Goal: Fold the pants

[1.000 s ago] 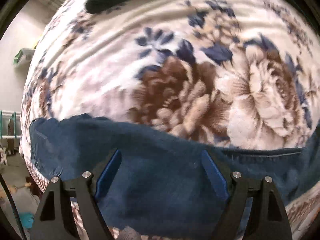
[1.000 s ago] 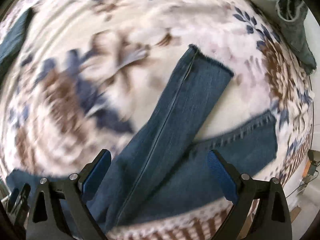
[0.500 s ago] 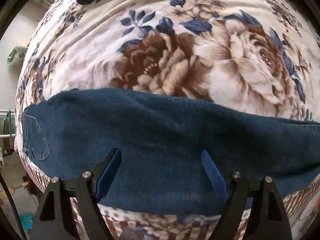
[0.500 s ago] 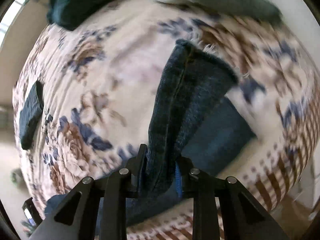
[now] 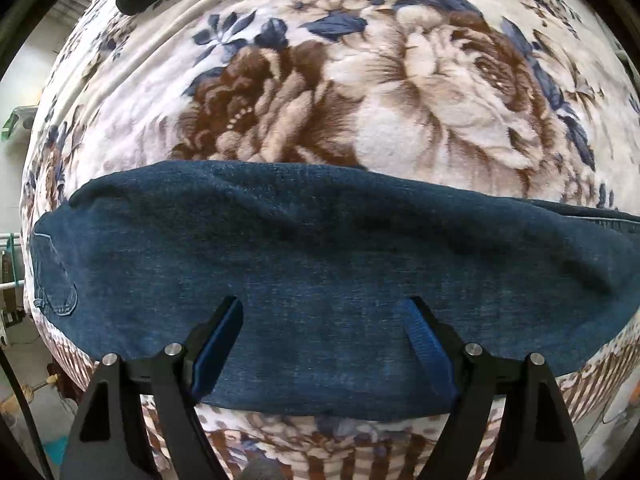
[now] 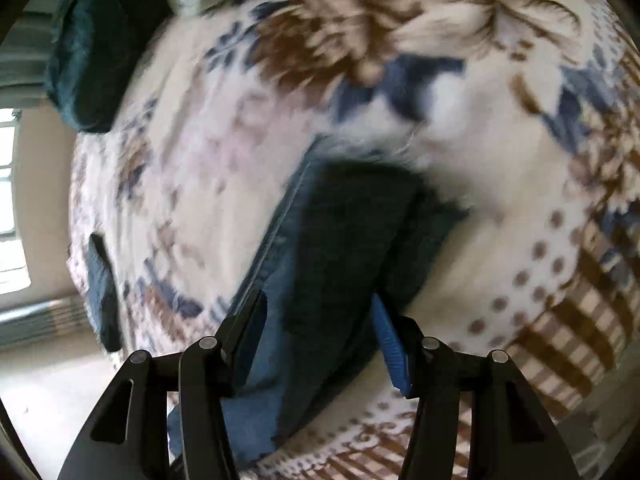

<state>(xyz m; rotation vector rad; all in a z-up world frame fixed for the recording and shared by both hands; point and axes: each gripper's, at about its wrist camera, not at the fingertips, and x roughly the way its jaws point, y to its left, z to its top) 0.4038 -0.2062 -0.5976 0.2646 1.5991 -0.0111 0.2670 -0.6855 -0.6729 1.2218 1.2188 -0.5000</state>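
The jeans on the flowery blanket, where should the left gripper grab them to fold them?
Probably the near long edge of the jeans, straight ahead of the open left gripper. That edge lies flat across the blanket just between the fingers, so coming in low from the near side should pinch it.

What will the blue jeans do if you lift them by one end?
The jeans would probably flop and sag, since they drape in soft wrinkles over the flowery blanket. Thick denim likely feels heavyish. They shouldn't slide much on that fuzzy surface.
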